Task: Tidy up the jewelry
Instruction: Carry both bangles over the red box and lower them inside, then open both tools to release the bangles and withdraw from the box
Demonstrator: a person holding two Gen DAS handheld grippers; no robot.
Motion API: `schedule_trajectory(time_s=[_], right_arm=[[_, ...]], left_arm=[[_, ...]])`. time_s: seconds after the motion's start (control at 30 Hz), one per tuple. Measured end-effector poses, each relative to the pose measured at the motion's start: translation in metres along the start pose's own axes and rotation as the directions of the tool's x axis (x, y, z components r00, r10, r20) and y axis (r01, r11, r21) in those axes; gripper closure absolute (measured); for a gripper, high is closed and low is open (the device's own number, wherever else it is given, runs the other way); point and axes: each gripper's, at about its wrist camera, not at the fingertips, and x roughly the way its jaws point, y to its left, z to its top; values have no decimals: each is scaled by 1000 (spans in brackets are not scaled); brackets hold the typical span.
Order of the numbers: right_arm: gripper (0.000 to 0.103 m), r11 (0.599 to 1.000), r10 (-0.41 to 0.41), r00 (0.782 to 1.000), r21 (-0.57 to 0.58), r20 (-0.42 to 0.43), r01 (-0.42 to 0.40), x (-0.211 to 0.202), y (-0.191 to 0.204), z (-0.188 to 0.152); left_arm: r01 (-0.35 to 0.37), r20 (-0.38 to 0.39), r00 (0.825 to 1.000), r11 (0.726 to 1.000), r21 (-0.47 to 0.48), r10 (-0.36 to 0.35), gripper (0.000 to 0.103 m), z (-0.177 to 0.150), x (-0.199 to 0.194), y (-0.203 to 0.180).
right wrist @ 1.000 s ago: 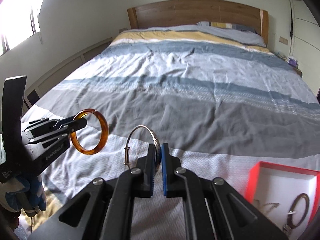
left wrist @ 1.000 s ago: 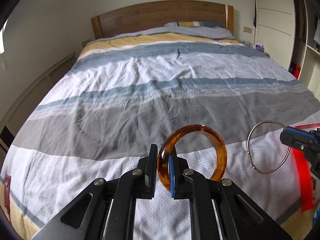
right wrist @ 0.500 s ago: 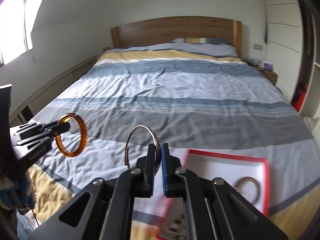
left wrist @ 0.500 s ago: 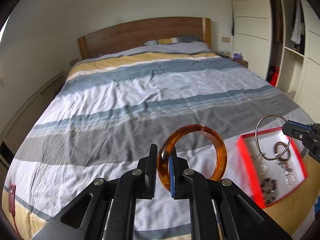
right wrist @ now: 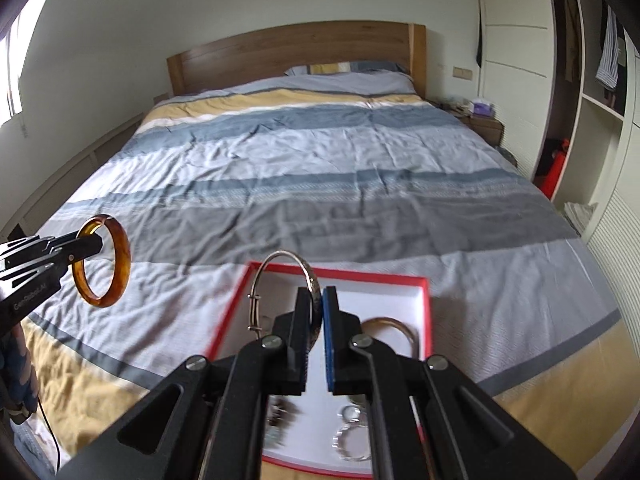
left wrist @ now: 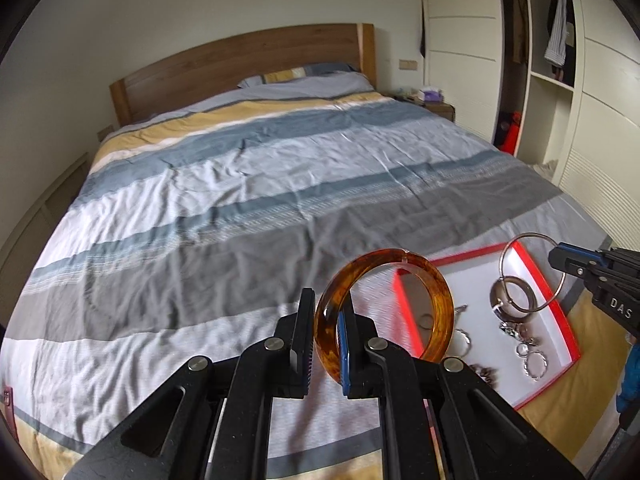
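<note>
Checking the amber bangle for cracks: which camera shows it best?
The left wrist view: the amber bangle fills the near foreground, gripped in the left tongs, its split visible on top. The right wrist view shows it smaller, far left, side-on.

Both my wrist cameras ride just behind their tools, angled down across the bed toward the headboard at twelve o'clock. They share the red-rimmed tray, close below, and each catches the other tool.

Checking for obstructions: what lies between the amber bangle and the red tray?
Only bare striped duvet separates the amber bangle from the red tray, shown in the right wrist view.
</note>
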Motion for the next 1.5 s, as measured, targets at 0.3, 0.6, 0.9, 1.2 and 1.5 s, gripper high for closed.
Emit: schedule_trajectory(time_s=[0.3, 0.6, 0.9, 1.2, 1.5], right_arm=[[97, 999, -39, 997, 2, -68, 39, 40, -37, -12], [97, 998, -61, 991, 9, -121, 63, 84, -63, -10], [98, 998, -60, 982, 14, -179, 64, 109, -79, -22], [96, 998, -70, 978, -12, -195, 69, 113, -77, -27], [96, 996, -86, 978, -5, -189, 86, 95, -75, -24]], left_arm=[[55, -119, 992, 998, 31, -51, 93, -9, 63, -46], [102, -173, 981, 992, 80, -87, 93, -7, 116, -87], [118, -188, 978, 985, 122, -94, 93, -25, 136, -105], [159, -193, 971, 984, 79, -141, 87, -29, 133, -102], [175, -138, 977, 982, 67, -165, 54, -26, 98, -97]])
